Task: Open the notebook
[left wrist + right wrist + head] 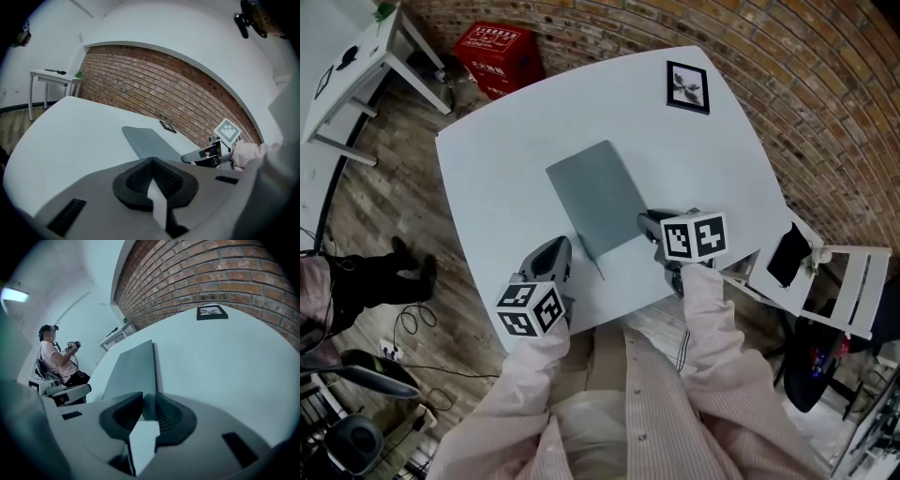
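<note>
A closed grey notebook (595, 197) lies slightly askew in the middle of the white table (712, 159). My right gripper (649, 223) is at its near right corner. In the right gripper view the notebook's edge (133, 371) runs straight in between the pads, and my right gripper (149, 404) is shut on it. My left gripper (555, 251) rests near the table's front edge, just left of the notebook's near corner, jaws shut and empty. Seen from my left gripper (152, 161), the notebook (152, 140) lies ahead, with the right gripper (206, 154) at its right side.
A small black-framed picture (687, 86) lies at the table's far right corner. A red crate (497, 56) and a white side table (356, 66) stand beyond the table, a white chair (834, 277) to the right. A person (56, 357) sits in the background.
</note>
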A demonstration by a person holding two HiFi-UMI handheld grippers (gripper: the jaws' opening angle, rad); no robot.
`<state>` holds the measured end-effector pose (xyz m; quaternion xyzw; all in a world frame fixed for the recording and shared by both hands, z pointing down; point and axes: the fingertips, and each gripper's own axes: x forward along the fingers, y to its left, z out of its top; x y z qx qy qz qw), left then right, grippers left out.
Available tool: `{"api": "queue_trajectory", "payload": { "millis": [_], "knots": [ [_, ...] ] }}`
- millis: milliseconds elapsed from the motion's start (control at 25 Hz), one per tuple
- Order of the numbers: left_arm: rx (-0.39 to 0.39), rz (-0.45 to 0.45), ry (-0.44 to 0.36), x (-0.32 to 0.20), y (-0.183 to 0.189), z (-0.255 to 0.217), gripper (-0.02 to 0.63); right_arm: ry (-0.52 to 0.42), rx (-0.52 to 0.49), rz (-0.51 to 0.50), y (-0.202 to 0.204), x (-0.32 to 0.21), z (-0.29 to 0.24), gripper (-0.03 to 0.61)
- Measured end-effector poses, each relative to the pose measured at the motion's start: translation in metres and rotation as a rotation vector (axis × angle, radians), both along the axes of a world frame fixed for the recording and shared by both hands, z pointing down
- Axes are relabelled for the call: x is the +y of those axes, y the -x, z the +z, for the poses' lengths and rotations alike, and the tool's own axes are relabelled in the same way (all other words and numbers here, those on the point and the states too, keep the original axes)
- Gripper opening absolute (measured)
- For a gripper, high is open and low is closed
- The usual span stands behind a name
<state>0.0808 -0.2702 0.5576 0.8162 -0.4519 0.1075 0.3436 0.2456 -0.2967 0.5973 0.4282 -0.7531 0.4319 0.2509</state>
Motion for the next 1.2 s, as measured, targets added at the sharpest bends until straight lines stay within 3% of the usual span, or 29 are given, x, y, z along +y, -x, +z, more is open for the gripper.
{"api": "queue_trajectory", "payload": {
  "millis": [480, 1200],
  "knots": [
    [0.003, -0.067, -0.036, 0.014, 0.018, -0.012, -0.008, -0.049, -0.061, 0.045, -0.002, -0.001, -0.018, 0.04],
    [0.017, -0.157, -0.094, 0.042, 0.05, -0.033, -0.008, -0.2, -0.111, 0.04, 0.021, 0.006, -0.078, 0.028]
  ]
}}
